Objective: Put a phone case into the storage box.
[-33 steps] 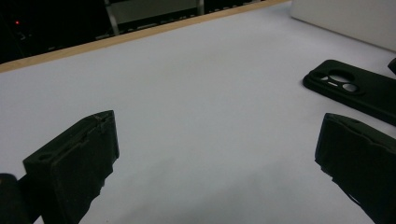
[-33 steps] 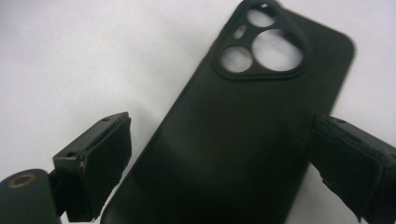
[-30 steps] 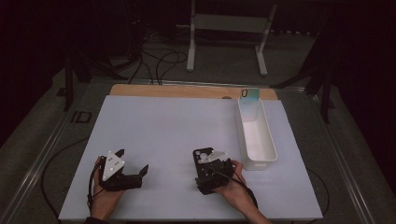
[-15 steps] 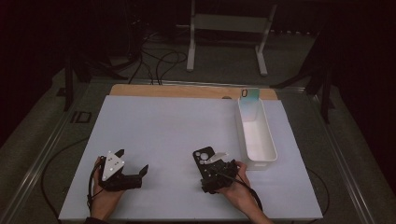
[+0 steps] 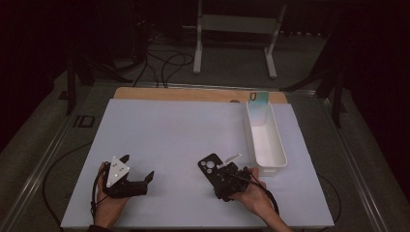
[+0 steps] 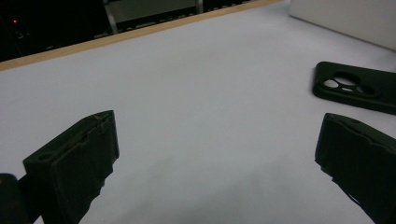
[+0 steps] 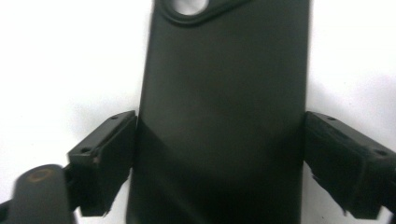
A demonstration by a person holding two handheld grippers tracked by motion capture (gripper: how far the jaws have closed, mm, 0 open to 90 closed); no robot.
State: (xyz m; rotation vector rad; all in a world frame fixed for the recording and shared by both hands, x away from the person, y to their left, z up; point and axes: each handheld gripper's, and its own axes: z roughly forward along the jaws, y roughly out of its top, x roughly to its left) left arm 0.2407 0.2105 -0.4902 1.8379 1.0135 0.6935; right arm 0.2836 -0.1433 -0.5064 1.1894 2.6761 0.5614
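Right hand-held gripper (image 5: 223,178) sat at the near right of the worktop (image 5: 164,130), held in the person's right hand (image 5: 254,198). In the right gripper view its jaws straddled the black phone case (image 7: 224,107), one jaw on each long edge, both touching or very nearly touching the sides; grasp looked closed onto the case, case lay flat on the white surface. Camera cutout end of the case pointed away from the gripper. In the high view the case (image 5: 211,167) stuck out from the jaws toward the far left, three lens holes visible.

Left hand-held gripper (image 5: 138,180) rested at the near left, held in the left hand (image 5: 109,205), grey three-cornered plate on top. Jaws were spread wide apart, nothing between them, only bare white worktop in the left gripper view. The case (image 6: 357,86) showed there at upper right, well apart from the left jaws.

White rectangular bin (image 5: 263,140) stood just right of the case, long axis running away from the person, near end close to the right gripper. A pale teal phone case (image 5: 259,100) leaned at the bin's far end. Wooden edge strip (image 5: 193,94) ran along the far side of the worktop.
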